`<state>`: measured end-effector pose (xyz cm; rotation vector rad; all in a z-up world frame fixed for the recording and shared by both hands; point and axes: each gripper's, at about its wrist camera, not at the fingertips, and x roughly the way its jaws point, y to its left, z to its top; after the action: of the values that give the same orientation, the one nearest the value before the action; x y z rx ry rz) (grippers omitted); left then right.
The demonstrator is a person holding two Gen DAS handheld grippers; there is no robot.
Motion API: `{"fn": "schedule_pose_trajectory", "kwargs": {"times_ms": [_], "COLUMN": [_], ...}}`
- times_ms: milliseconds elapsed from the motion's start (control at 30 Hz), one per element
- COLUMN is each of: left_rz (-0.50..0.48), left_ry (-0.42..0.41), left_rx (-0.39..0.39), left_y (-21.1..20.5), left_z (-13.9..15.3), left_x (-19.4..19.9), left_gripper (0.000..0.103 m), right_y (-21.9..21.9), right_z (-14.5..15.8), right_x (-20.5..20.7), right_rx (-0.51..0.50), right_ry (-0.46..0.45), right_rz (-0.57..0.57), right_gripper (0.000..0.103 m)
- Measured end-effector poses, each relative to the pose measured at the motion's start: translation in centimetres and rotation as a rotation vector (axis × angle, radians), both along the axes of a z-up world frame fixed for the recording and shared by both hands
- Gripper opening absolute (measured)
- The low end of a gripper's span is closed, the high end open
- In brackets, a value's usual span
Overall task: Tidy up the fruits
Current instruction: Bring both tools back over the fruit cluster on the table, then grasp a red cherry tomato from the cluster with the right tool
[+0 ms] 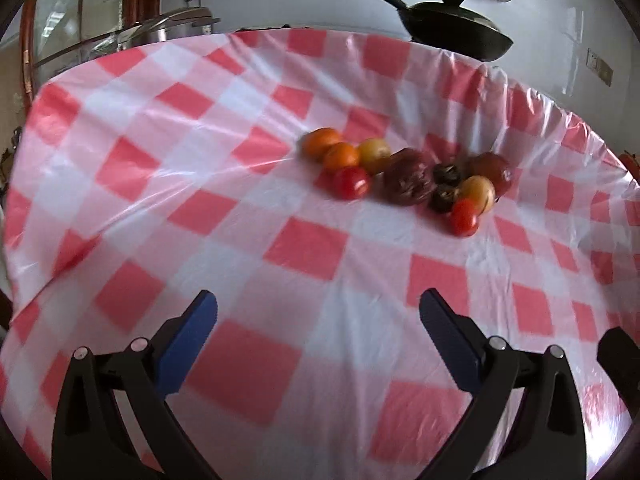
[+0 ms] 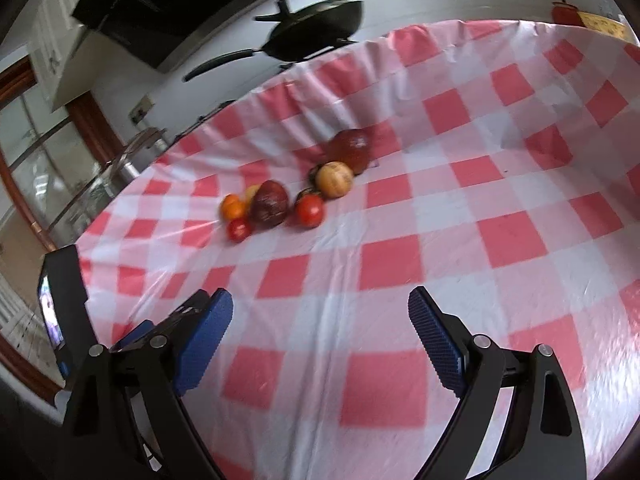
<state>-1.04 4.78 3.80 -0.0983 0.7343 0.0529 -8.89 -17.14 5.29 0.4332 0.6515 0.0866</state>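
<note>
- Here, the left gripper (image 1: 318, 312) stands wide, its blue pads (image 1: 188, 344) far apart with nothing between them; it hangs over the checked tablecloth (image 1: 304, 360).
- The right gripper (image 2: 320, 312) is likewise spread wide and holds nothing; to its left, low in its view, part of the left gripper shows.
- Well ahead of both tools the fruits lie in a loose cluster on the cloth; from the left gripper they sit ahead and slightly to the right.
- In that cluster: two orange fruits (image 1: 330, 148) touching, a yellow one (image 1: 374, 154) just beside them, a red tomato (image 1: 352, 183) nearest the tool; then a large dark-red fruit (image 1: 408, 176), two small dark ones (image 1: 445, 186), a pale yellow fruit (image 1: 478, 192), a brown-red fruit (image 1: 494, 170) behind, and a second red tomato (image 1: 464, 218) in front.
- Beyond the far table edge a black lidded pan (image 1: 452, 28) stands; a steel pot (image 1: 176, 30) sits far left.
</note>
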Motion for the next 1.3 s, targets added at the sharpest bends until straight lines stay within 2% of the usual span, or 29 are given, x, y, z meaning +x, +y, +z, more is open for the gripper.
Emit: {"fn": "schedule_pose_trajectory", "kwargs": {"times_ms": [100,233,333,433,533,700,800,967,1000,1067,1133,1233,1300], "left_rz": [-0.007,0.001,-0.023,-0.055,-0.075,-0.048,-0.034,-0.031,-0.032,-0.036,-0.04,-0.045,-0.046], "left_ry": [0.0,0.002,-0.017,-0.013,-0.026,-0.019,-0.015,-0.011,-0.011,-0.011,-0.011,-0.004,0.003], "left_rx": [-0.03,-0.115,-0.18,-0.206,-0.235,-0.309,-0.338,-0.345,-0.341,-0.331,-0.323,-0.318,-0.318], "left_y": [-0.2,1.0,1.6,1.7,2.1,3.3,3.9,4.1,4.0,3.9,3.8,3.7,3.7], "left_z": [-0.3,-0.5,-0.5,-0.7,-0.7,-1.0,-1.2,-1.4,-1.4,-1.4,-1.4,-1.4,-1.5], "left_x": [1.6,2.7,2.3,2.4,2.2,2.4,2.5,2.6,2.6,2.6,2.5,2.5,2.5], "left_gripper": [0.101,0.101,0.101,0.101,0.101,0.101,0.101,0.101,0.101,0.101,0.101,0.101,0.101], "right_y": [-1.2,-3.6,-5.1,-5.6,-4.2,0.2,3.4,5.9,5.9,5.8,5.5,3.8,1.2], "right_z": [-0.4,-1.1,-1.7,-2.4,-3.0,-3.0,-3.0,-3.5,-3.6,-3.9,-3.8,-3.5,-3.8], "right_x": [1.6,4.0,6.1,8.4,11.3,14.7,17.0,19.8,20.1,20.3,20.2,19.4,18.6], "right_rx": [0.004,0.027,0.015,-0.003,-0.05,-0.139,-0.21,-0.268,-0.263,-0.245,-0.227,-0.148,-0.009], "right_ry": [0.019,0.048,0.065,0.093,0.133,0.125,0.128,0.172,0.183,0.192,0.185,0.146,0.106], "right_rz": [-0.037,-0.091,-0.124,-0.128,-0.068,0.055,0.128,0.154,0.152,0.162,0.159,0.111,0.051], "right_gripper": [0.087,0.087,0.087,0.087,0.087,0.083,0.077,0.064,0.061,0.042,0.033,0.033,0.033]}}
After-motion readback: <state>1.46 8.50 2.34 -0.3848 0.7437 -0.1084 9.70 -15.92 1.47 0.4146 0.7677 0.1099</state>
